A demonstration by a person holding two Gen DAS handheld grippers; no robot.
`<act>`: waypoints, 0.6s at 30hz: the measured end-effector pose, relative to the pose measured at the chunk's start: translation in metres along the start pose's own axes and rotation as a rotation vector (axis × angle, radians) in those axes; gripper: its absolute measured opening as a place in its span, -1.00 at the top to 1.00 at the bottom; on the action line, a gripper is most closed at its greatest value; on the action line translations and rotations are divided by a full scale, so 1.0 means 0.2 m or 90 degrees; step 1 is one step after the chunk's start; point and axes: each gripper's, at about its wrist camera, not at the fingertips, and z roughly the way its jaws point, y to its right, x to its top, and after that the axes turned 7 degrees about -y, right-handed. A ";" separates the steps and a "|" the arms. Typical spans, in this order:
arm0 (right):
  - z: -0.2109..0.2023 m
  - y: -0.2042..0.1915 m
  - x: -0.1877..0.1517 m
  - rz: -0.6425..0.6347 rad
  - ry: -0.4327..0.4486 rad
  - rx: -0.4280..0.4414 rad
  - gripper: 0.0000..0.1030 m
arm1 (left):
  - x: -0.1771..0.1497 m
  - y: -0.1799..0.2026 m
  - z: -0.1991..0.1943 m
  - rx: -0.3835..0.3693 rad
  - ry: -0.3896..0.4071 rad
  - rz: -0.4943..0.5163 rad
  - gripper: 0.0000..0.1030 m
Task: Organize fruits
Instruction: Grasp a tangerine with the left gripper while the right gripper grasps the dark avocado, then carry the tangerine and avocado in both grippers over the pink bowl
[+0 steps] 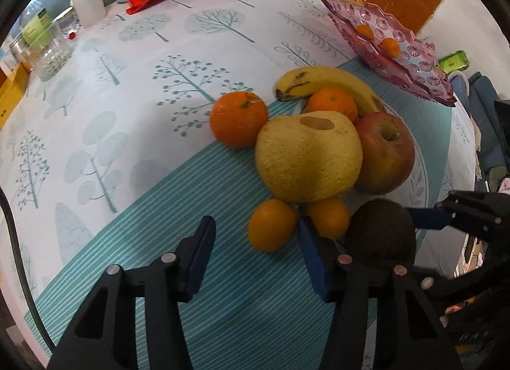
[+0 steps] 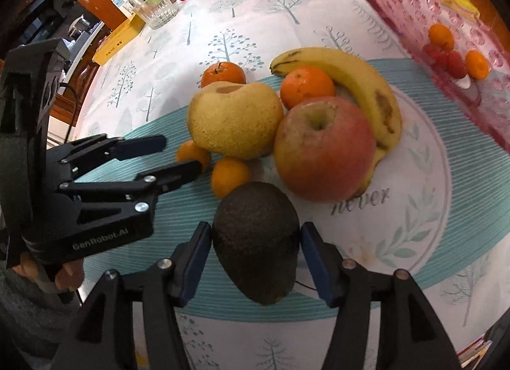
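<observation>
Flanking rough, pear-shaped avocado [image 2: 256, 242], right hand-held gripper [image 2: 255, 260] w/ pads touching; left hand-held gripper [image 1: 255, 261] released.

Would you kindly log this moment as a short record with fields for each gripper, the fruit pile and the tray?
right gripper: fingers either side of the avocado, apparently closed on it
left gripper: open, empty, beside two small oranges
pile: pear, apple, banana, two larger oranges
pile location: on and beside a white plate on a teal striped mat
pink tray: holds two small oranges and small red fruits
</observation>
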 end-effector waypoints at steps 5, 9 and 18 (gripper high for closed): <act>0.04 -0.03 -0.02 -0.016 -0.003 0.004 -0.13 | 0.02 0.04 0.03 -0.005 -0.009 0.014 0.43; 0.04 -0.02 -0.03 -0.016 0.003 0.008 -0.12 | 0.02 0.06 0.04 -0.003 -0.008 0.012 0.44; -0.01 0.06 -0.07 0.021 0.009 -0.010 -0.11 | -0.05 0.08 -0.01 -0.011 -0.010 -0.002 0.45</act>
